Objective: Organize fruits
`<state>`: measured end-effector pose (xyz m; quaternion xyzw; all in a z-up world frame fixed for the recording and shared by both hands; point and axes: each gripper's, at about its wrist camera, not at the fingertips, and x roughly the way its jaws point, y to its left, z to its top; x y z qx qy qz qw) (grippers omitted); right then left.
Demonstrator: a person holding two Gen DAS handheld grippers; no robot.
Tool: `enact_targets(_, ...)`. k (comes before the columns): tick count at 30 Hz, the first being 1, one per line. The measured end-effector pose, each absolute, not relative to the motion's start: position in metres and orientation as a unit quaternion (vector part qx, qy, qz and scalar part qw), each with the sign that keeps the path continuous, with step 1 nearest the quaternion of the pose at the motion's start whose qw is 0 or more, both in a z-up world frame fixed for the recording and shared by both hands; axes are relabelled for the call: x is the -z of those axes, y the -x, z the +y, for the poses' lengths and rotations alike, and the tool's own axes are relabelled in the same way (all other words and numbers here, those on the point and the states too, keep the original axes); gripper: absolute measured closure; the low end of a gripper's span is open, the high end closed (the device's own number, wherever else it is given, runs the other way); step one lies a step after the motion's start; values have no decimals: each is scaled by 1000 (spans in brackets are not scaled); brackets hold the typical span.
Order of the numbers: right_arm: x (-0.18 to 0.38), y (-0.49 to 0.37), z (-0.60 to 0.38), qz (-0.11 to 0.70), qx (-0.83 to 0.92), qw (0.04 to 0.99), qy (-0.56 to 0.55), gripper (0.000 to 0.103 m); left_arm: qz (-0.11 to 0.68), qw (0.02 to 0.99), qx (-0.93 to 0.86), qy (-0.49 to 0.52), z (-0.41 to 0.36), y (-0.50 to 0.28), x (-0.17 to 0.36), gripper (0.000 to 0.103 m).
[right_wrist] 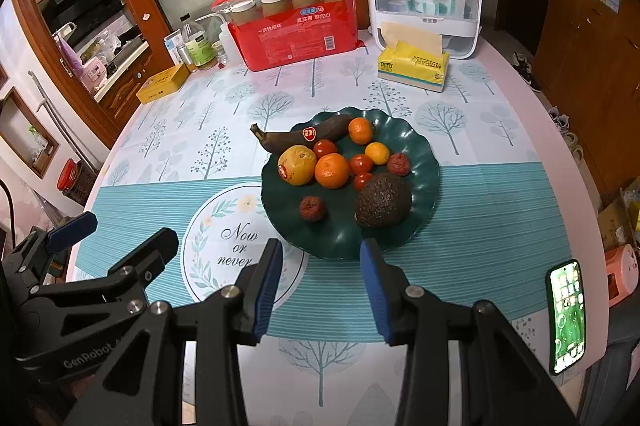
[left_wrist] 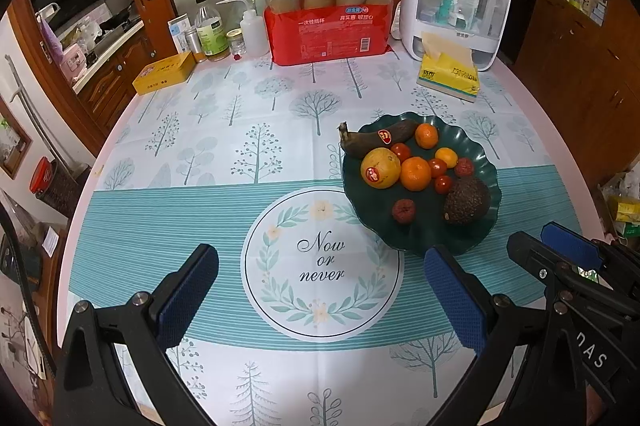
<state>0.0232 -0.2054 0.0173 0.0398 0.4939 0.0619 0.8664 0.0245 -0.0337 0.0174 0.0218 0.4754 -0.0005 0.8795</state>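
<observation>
Short of the green plate (right_wrist: pixel 420 161) where the fruit lies, both the left gripper (left_wrist: pixel 320 290) and the right gripper (right_wrist: pixel 320 286) hang wide and empty; probably best approach the avocado (right_wrist: pixel 382 199) squarely, squeezing gently.

On the tablecloth (left_wrist: pixel 160 209) at lower centre you can read "Now or never" inside the leaf wreath (left_wrist: pixel 322 264). The red pack of paper cups (left_wrist: pixel 328 33) at top centre bears "一次性纸杯". Your left gripper (right_wrist: pixel 72 230), at lower left of the right wrist view, shows "GenRobot"; your right gripper (left_wrist: pixel 560 250), at lower right of the left wrist view, shows letters "DAS". The tissue pack's (right_wrist: pixel 414 65) print is too small to read.
</observation>
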Motion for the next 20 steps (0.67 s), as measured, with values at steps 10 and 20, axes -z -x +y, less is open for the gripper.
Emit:
enact_targets(10, -17, -25, -207, 494, -62, 866, -40, 62, 475, 879, 1, -22, -34, -25, -18, 1)
enact_targets(20, -17, -26, -208, 495, -62, 866, -41, 62, 477, 879, 1, -22, -34, -26, -18, 1)
